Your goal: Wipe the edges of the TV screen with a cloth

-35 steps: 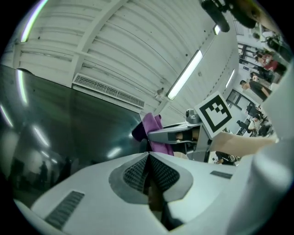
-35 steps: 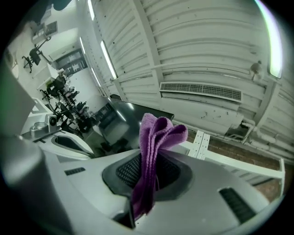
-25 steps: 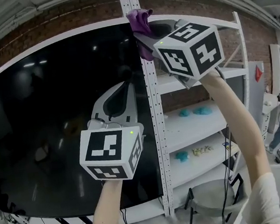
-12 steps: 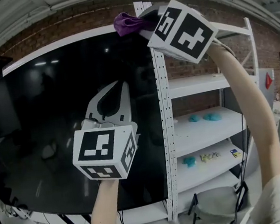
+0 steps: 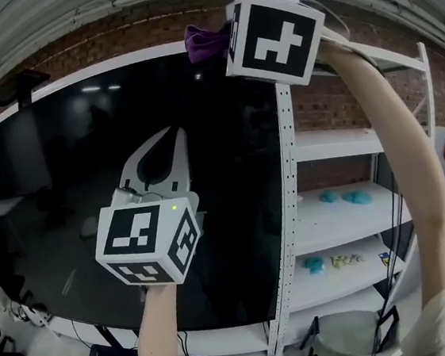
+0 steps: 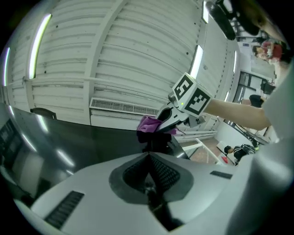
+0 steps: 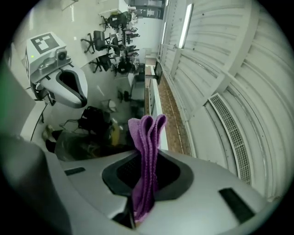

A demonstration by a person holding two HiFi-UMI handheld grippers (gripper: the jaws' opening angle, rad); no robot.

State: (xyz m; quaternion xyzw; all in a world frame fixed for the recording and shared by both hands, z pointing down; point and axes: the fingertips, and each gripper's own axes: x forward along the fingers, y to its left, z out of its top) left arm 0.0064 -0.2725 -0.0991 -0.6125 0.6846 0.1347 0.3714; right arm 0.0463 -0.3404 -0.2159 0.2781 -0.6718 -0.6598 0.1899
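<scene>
Now, R gripper (image 5: 225, 37) is up high, jaws clamped on the purple cloth (image 5: 204, 41), w/ a folded strip sticking out past the tips. Cloth sits at the top edge of the TV (image 5: 65, 199), near its right end in head view, by the rack (image 5: 293, 205) post. L gripper (image 5: 171, 136) is lower, in front of the dark screen, jaws together w/ nothing between. Can't tell if it touches the glass.

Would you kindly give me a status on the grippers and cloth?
Right gripper shut on purple cloth, at top edge of TV screen. Left gripper shut, empty, before the screen. Nothing in the way.
</scene>
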